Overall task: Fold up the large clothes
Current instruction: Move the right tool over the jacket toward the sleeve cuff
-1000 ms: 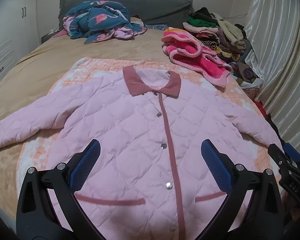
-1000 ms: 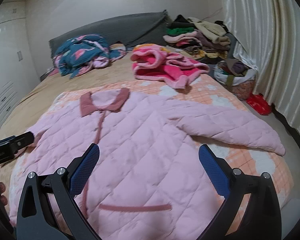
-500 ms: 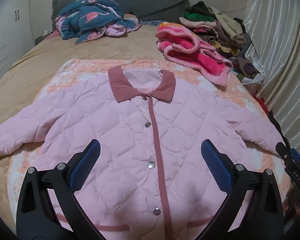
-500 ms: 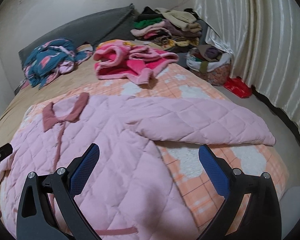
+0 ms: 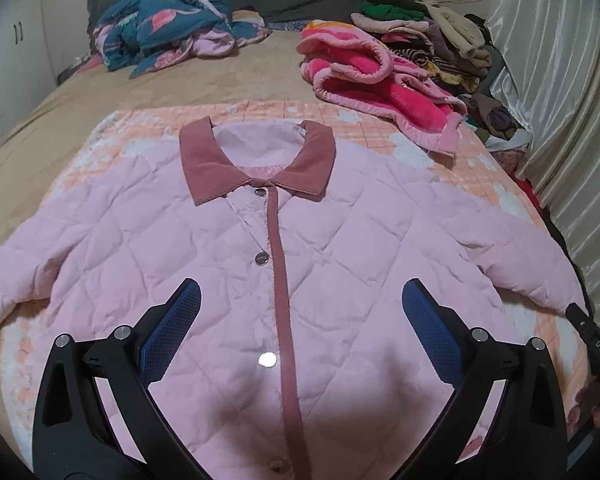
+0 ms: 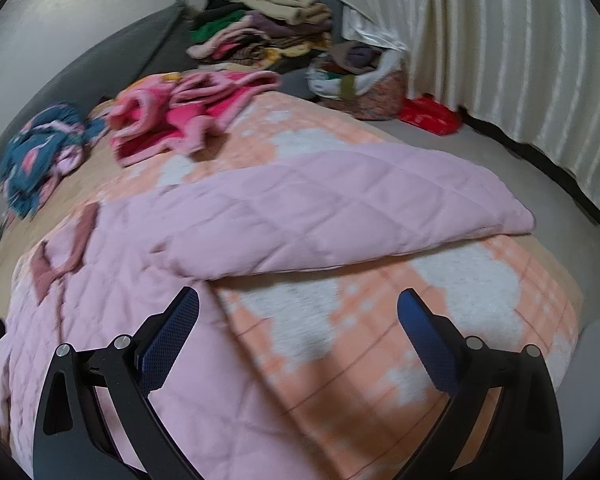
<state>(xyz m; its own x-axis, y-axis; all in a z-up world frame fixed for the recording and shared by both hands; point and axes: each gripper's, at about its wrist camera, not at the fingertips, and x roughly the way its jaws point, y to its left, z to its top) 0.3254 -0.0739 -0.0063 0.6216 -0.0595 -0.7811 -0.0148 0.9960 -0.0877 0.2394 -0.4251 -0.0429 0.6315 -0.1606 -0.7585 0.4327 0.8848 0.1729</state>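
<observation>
Both tongs, left tongs [image 5: 298,328] and right tongs [image 6: 298,332], hang spread apart and empty above the pale pink quilted snap-front jacket [image 5: 204,280]. It lies flat, front up, on the peach-and-white checked blanket [image 6: 400,332] covering the bed. It looks soft, puffy and light, likely slippery; the cuff of the right sleeve [image 6: 380,208] seems the best hold. Its dusty-rose collar [image 5: 260,160] points toward the headboard, placket along the long axis.

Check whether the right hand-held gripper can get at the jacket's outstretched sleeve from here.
Probably yes: the right hand-held gripper is open and empty, and the pink sleeve lies flat on the orange blanket just ahead, uncovered.
</observation>
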